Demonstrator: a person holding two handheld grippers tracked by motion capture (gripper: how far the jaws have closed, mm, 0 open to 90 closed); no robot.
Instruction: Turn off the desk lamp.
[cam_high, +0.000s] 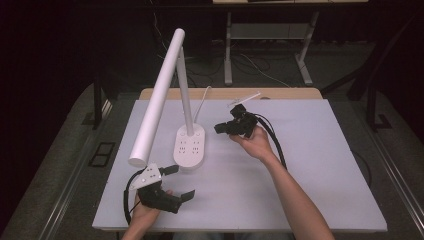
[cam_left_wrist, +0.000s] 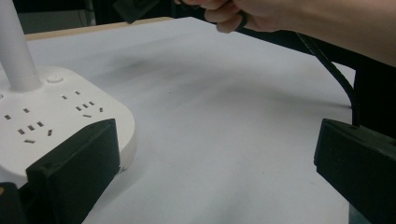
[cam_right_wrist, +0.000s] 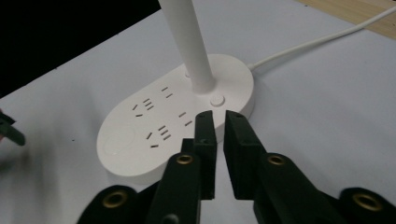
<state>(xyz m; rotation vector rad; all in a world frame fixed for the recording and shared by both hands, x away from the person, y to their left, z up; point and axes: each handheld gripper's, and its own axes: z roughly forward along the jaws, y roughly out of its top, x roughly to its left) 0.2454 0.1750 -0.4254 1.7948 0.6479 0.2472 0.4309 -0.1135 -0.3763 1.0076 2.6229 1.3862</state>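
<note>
A smooth white desk lamp (cam_high: 189, 145) stands on the pale matte table (cam_high: 300, 190), its flat oval base dotted with socket slots and a small round button (cam_right_wrist: 216, 100). A slim round post rises from the base to a long tubular head, and a white cord (cam_right_wrist: 322, 39) trails off behind. The left gripper (cam_high: 178, 182) sits near the base's front edge, blocky black jaws spread wide. The right gripper (cam_right_wrist: 219, 140) points at the base, jaws nearly together on nothing.
</note>
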